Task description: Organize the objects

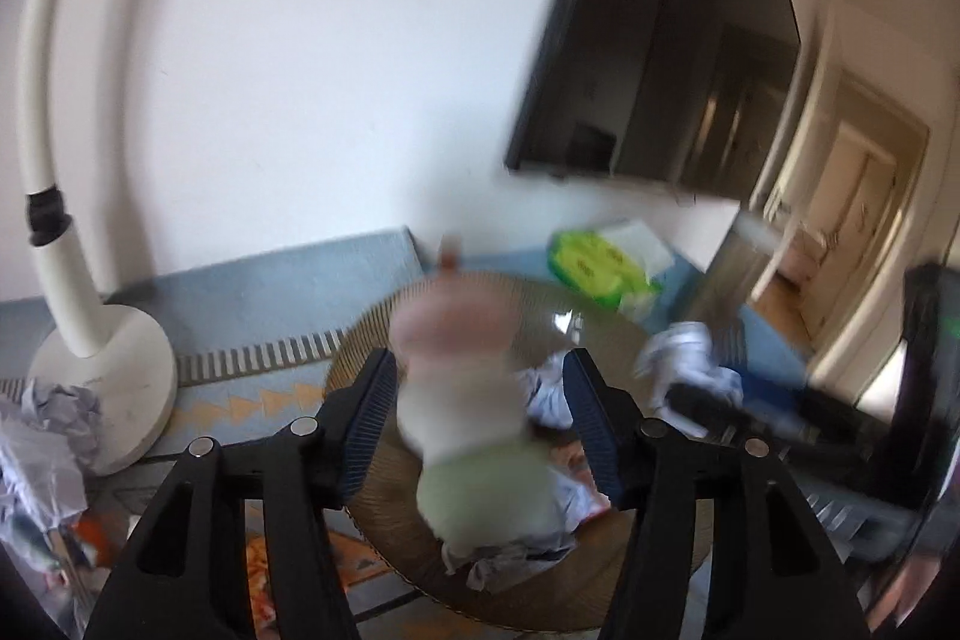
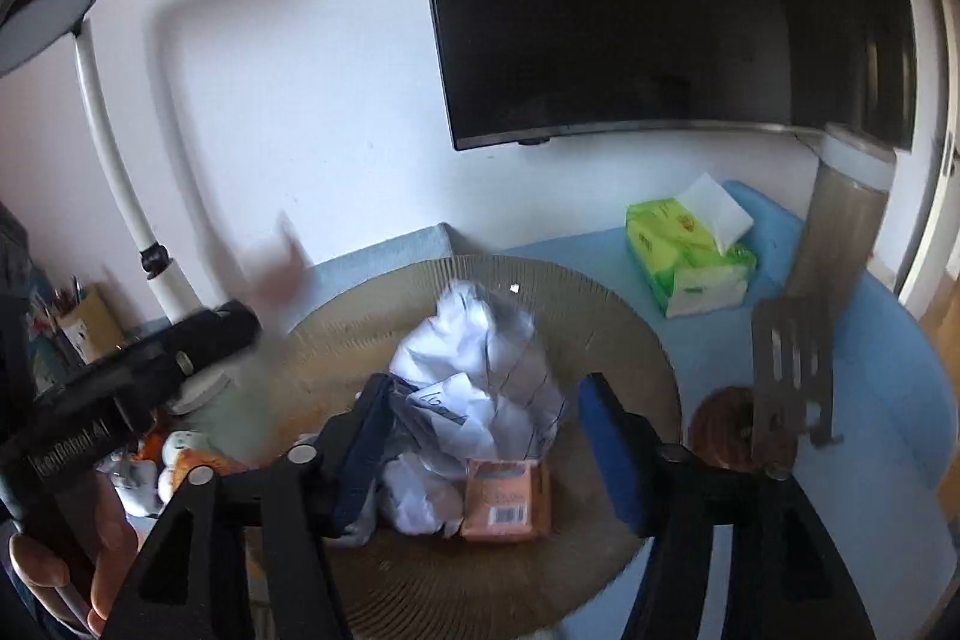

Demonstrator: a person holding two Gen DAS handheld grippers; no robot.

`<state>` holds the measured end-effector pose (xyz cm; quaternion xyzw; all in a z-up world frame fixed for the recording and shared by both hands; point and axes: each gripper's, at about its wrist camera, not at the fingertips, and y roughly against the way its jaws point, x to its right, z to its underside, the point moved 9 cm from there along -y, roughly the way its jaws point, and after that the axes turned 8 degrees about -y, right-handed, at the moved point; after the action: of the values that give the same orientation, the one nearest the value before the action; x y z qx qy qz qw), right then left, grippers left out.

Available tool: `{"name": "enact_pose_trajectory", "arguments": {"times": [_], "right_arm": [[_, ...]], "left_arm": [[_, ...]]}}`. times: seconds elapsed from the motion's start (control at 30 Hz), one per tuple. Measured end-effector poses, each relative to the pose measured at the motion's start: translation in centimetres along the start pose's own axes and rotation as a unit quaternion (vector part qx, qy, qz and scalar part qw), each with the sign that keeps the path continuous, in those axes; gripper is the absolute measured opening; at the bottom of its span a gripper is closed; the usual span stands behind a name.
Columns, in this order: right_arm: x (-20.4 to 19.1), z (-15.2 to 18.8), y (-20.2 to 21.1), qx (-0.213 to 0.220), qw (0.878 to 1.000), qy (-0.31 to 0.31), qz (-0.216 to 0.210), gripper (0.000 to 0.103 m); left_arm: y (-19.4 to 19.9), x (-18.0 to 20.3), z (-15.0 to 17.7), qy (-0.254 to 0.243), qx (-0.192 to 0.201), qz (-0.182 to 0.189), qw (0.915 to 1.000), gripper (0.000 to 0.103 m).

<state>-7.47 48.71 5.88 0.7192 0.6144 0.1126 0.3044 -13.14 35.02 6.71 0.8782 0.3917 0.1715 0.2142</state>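
Jaws apart on both grippers over round tray

Left gripper [image 1: 480, 358]: fingers parted, with a blurred bottle [image 1: 474, 400] between them, pink at the top, white in the middle, pale green at the bottom. Left pad right against the bottle's side; right pad clearly apart from it, crumpled paper showing through the gap. No squeeze on the bottle from both sides. Too smeared to tell whether upright or tilted. Positioned above the near half of the round ribbed tray [image 1: 372, 514].

Right gripper [image 2: 485, 382]: fingers parted to about the same width, nothing clamped. Framed between them, a heap of crumpled paper [image 2: 480, 370] lying in the middle of the tray, with an orange packet [image 2: 507, 499] just beside it on the near side. Left finger overlapping the edge of the heap, contact impossible to judge; right finger well clear of it.

Far right on the blue surface, a green tissue pack [image 2: 684, 256]. Far left, a white lamp [image 1: 102, 376] on its round base. On the wall behind, a dark television [image 2: 660, 10]. At the near left edge of the right wrist view, a hand [image 2: 108, 538] around the left gripper's handle.
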Motion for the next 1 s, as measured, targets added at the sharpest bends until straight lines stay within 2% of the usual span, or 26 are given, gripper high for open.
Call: {"name": "enact_pose_trajectory", "arguments": {"times": [0.03,0.07,0.1,0.13,0.23,0.4,0.5,0.53,0.57,0.63,0.73,0.8,0.83,0.87,0.93,1.0], "right_arm": [[0.3,-0.3,0.2,0.011,1.000,0.000,0.002,0.068],[0.6,-0.5,0.3,0.016,1.000,-0.003,0.002,0.070],[0.8,-0.5,0.5,0.018,1.000,-0.007,0.000,0.073],[1.2,-0.4,0.7,0.017,1.000,-0.015,-0.003,0.078],[1.4,0.3,1.5,0.008,1.000,-0.027,-0.011,0.078],[-1.0,2.3,4.8,-0.001,0.998,-0.030,-0.051,0.078],[-4.3,3.3,7.3,0.002,0.996,-0.005,-0.085,0.078],[-5.5,3.5,8.1,0.007,0.996,0.008,-0.093,0.080],[-6.7,3.7,8.8,0.011,0.995,0.021,-0.100,0.085],[-9.4,4.3,10.4,0.019,0.992,0.049,-0.113,0.090],[-12.3,6.2,11.2,0.018,0.989,0.072,-0.125,0.096],[-14.3,9.1,10.2,-0.005,0.988,0.073,-0.138,0.100],[-14.8,10.3,9.6,-0.015,0.988,0.073,-0.137,0.100],[-15.4,11.9,8.4,-0.026,0.989,0.072,-0.128,0.100],[-15.7,14.5,6.4,-0.030,0.993,0.060,-0.101,0.100],[-15.6,16.0,4.7,-0.038,0.995,0.051,-0.083,0.100]], "left_arm": [[-0.1,0.1,0.4,-0.011,-0.002,-0.003,0.9999,0.062],[0.0,0.0,0.7,-0.019,-0.003,-0.010,0.9998,0.075],[0.2,-0.1,1.0,-0.019,-0.001,-0.015,0.9997,0.078],[0.5,-0.3,1.1,-0.014,0.000,-0.015,0.9998,0.079],[2.7,-0.7,1.5,0.001,0.008,-0.004,1.0000,0.079],[9.9,-2.0,2.2,0.004,0.042,-0.033,0.9986,0.079],[14.8,-3.9,3.5,0.022,0.064,-0.063,0.9957,0.082],[16.4,-4.8,4.3,0.031,0.073,-0.077,0.9939,0.090],[18.2,-6.1,5.3,0.043,0.083,-0.101,0.9905,0.099],[20.8,-8.9,7.5,0.061,0.092,-0.160,0.9809,0.102],[22.6,-13.5,11.6,0.094,0.061,-0.226,0.9676,0.102],[22.9,-16.4,14.8,0.104,0.030,-0.284,0.9529,0.102],[22.8,-16.9,15.7,0.095,0.018,-0.296,0.9501,0.102],[22.2,-17.0,16.8,0.080,-0.001,-0.293,0.9529,0.102],[20.9,-16.9,18.4,0.077,-0.018,-0.259,0.9626,0.102],[20.2,-17.2,19.1,0.088,-0.036,-0.248,0.9642,0.102]]}}
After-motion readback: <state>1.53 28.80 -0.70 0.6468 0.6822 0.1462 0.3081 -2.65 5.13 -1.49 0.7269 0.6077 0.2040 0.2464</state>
